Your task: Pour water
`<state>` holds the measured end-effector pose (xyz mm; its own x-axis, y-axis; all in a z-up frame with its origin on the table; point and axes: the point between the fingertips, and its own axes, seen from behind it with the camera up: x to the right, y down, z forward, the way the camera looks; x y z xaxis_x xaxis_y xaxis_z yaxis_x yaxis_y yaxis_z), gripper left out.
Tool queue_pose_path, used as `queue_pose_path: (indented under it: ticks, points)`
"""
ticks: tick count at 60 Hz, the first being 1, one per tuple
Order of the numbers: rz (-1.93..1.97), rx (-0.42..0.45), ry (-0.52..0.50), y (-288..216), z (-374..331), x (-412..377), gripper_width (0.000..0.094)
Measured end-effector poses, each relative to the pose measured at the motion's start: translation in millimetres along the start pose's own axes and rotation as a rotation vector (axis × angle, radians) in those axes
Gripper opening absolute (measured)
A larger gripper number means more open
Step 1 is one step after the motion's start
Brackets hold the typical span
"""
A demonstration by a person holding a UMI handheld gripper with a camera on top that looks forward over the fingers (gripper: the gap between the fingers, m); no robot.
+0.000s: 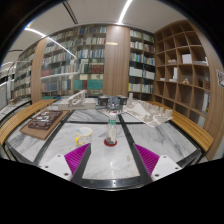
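We see the gripper [110, 158] spread wide and empty, the upright bottle [111, 130] straight ahead mid-table [180, 140], cup [84, 134] left.

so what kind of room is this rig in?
Probably a library or reading room: bookshelves line the back wall, an open cubby shelf stands to one side, and a marble-topped table runs ahead. A clear bottle stands just beyond the open gripper.
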<state>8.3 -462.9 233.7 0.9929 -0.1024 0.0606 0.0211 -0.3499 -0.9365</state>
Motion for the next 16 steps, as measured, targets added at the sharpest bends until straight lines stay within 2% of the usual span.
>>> queue_pose_path:
  ticks: [16]
  points:
    - [-0.022, 0.020, 0.007, 1.3, -10.6, 1.2, 0.0855]
